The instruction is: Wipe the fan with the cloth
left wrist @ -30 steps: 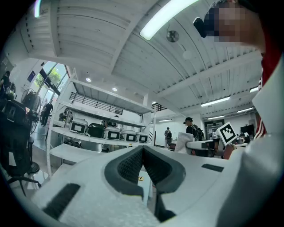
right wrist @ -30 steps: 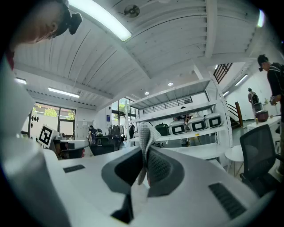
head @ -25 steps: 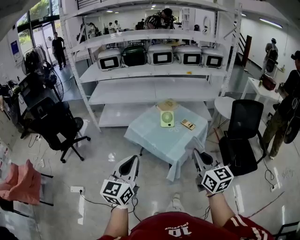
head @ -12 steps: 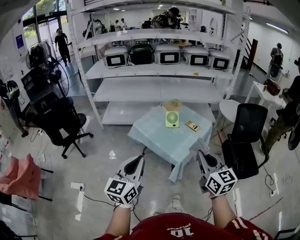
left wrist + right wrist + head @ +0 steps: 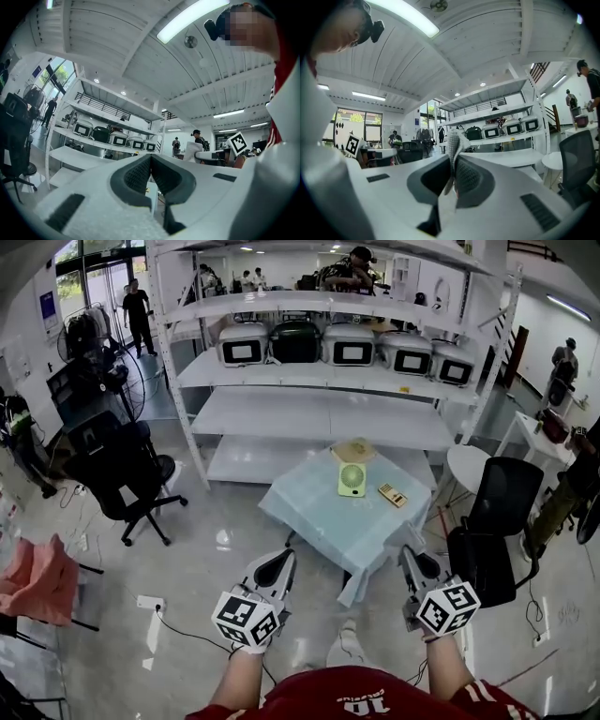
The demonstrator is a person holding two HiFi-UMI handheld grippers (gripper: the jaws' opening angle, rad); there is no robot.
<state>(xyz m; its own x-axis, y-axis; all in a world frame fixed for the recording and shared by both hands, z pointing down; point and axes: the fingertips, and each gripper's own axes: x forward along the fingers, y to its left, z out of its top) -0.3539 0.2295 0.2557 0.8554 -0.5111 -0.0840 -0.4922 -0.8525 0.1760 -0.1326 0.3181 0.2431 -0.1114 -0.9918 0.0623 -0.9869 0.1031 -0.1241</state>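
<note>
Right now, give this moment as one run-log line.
left gripper: shut, empty | right gripper: shut on thin grey cloth | small green fan: upright on pale-blue-covered table, not yet reached

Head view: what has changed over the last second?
The view drifted: the fan and table now sit slightly further right in frame. The left gripper and right gripper kept low, short of the table, nothing taken or released. Right is shut on the cloth.

Glossy grey floor, tall white shelving rack behind a table draped in pale blue. Black office chair left, another chair right by a round white side table. Glass doors far left letting in daylight, strip lights on white ribbed ceiling
</note>
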